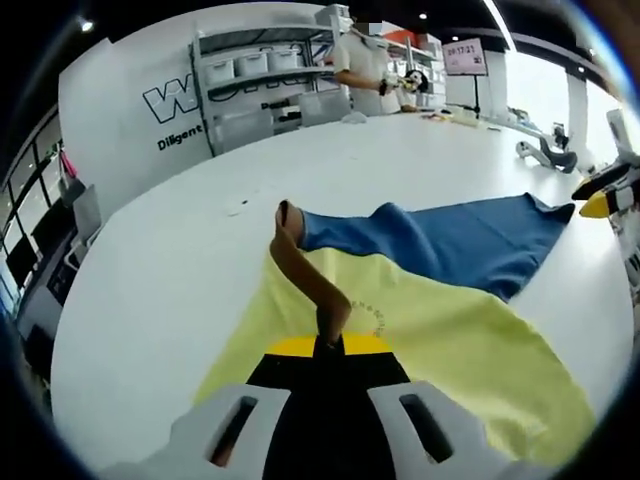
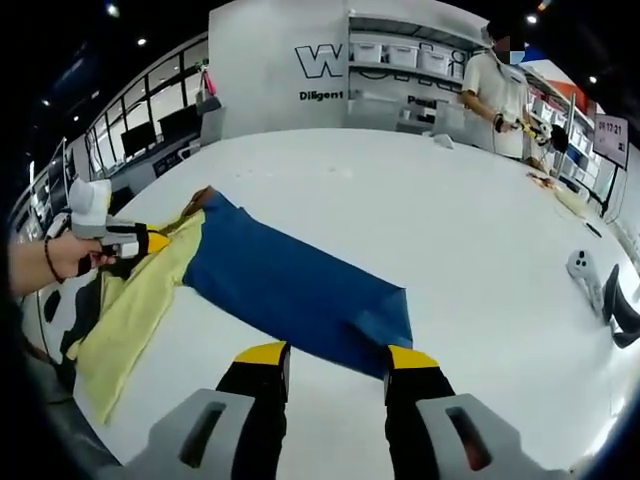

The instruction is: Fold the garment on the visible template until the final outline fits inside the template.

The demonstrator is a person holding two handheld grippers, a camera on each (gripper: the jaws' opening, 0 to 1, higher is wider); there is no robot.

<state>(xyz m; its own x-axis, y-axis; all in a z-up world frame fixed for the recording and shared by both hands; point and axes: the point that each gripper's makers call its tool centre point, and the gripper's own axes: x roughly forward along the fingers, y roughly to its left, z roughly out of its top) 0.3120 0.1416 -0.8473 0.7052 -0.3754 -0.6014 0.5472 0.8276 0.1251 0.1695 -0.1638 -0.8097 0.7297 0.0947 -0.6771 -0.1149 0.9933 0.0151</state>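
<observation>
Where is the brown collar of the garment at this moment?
In the left gripper view the brown collar runs up from the left gripper, whose jaws pinch it, along the line where the yellow part meets the blue part.

Brightness: both views are bright and evenly lit, with colours clear.
Light source: small round ceiling spots (image 2: 112, 10) and a long strip light (image 1: 497, 20) overhead.
Glare: the white table (image 1: 190, 260) is washed pale and shows a soft sheen; in the left gripper view the far right side near the pillars is blown out.
Shadows: faint and soft; thin dark edges under the blue and yellow garment (image 2: 300, 285).
Distortion: strong fisheye bend; the table edge and shelving (image 1: 262, 75) curve and lean toward the rim.
Focus: centre is fairly sharp; the wall lettering (image 2: 325, 62) is readable but soft, and the near edges smear.
</observation>
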